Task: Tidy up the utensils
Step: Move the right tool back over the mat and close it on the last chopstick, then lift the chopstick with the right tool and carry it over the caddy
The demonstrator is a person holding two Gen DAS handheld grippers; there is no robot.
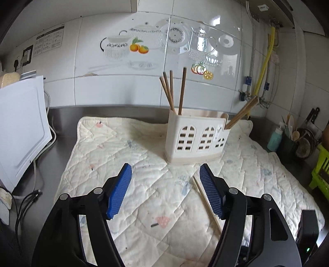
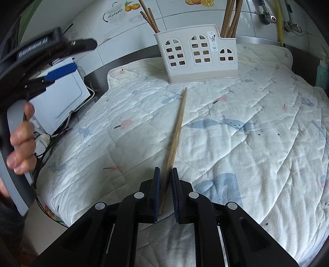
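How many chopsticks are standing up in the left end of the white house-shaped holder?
4. They poke out of the left compartment of the holder: three chopsticks bunched and leaning left, one darker chopstick standing straighter beside them. More could hide below the rim.

A quilted mat (image 2: 236,143) is lying on the tabletop (image 1: 61,147), and a utensil holder (image 2: 197,55) is standing on its far part, close to the tiled wall (image 1: 123,90). Chopsticks (image 1: 169,92) are standing in the holder's left compartment, and more chopsticks (image 2: 230,18) are leaning in its right one. A single chopstick (image 2: 178,127) is lying on the mat in front of the holder, its near end sitting between the right gripper's (image 2: 165,174) fingers. The left gripper (image 1: 165,170) is hanging over the mat left of that chopstick. A white appliance (image 1: 20,127) is standing left of the mat.
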